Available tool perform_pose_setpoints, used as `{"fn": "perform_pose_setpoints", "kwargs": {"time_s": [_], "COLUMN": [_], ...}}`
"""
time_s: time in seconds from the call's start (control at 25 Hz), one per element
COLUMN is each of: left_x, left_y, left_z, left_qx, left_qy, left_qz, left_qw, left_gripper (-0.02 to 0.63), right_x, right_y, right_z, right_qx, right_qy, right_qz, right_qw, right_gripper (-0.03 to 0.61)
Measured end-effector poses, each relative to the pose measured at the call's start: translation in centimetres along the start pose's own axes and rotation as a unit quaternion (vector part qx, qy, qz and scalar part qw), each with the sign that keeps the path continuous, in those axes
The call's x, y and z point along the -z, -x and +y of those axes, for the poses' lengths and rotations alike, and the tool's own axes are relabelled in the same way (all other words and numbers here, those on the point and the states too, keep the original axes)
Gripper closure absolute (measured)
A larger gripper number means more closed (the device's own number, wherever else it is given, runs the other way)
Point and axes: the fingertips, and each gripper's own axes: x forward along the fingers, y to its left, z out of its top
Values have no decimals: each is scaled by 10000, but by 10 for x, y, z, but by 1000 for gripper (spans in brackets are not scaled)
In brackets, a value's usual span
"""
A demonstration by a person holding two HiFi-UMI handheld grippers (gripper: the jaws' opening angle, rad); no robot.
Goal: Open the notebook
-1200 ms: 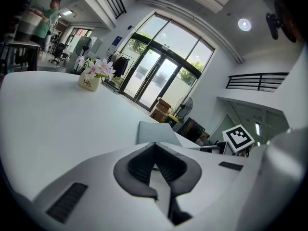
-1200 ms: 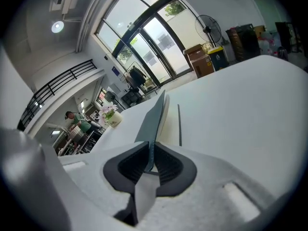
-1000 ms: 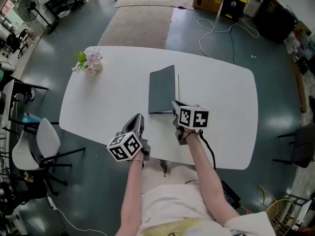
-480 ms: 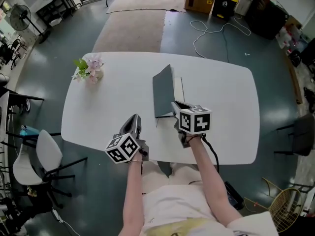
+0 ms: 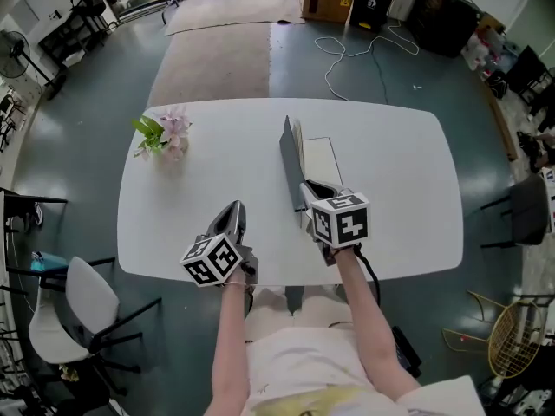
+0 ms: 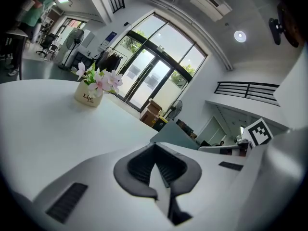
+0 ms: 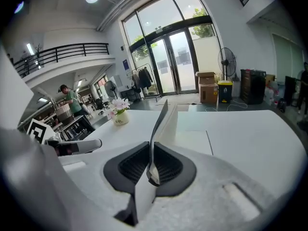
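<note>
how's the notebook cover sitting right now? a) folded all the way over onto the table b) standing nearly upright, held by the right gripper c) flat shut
b: the cover stands nearly on edge above the white pages, its near end pinched in the right gripper.

l gripper (image 6: 156, 170) jaws together (empty) above table (image 6: 43, 129); flower pot (image 6: 90, 95) far left, notebook (image 6: 177, 135) w/ cover up.
</note>
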Motion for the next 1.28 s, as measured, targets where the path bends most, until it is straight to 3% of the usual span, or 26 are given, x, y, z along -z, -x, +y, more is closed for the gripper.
{"fn": "perform_pose_setpoints", "kwargs": {"time_s": [0.52, 0.84, 1.28], "left_x": [-14, -17, -21], "left_y": [9, 24, 38], "left_z": [34, 62, 82], "left_qx": [411, 375, 181], "left_qy": [-167, -159, 16], "left_qz": [349, 418, 377], "left_qw": [9984, 9983, 9991], "left_gripper": [615, 615, 615], "right_x": [7, 25, 49], "right_y": [-26, -53, -90], "right_z": [49, 76, 104], "right_qx": [495, 668, 518], "right_qy": [295, 652, 1000], "right_qz": [8, 207, 626], "right_qw": [9983, 9954, 9917], "right_gripper": [541, 540, 540]}}
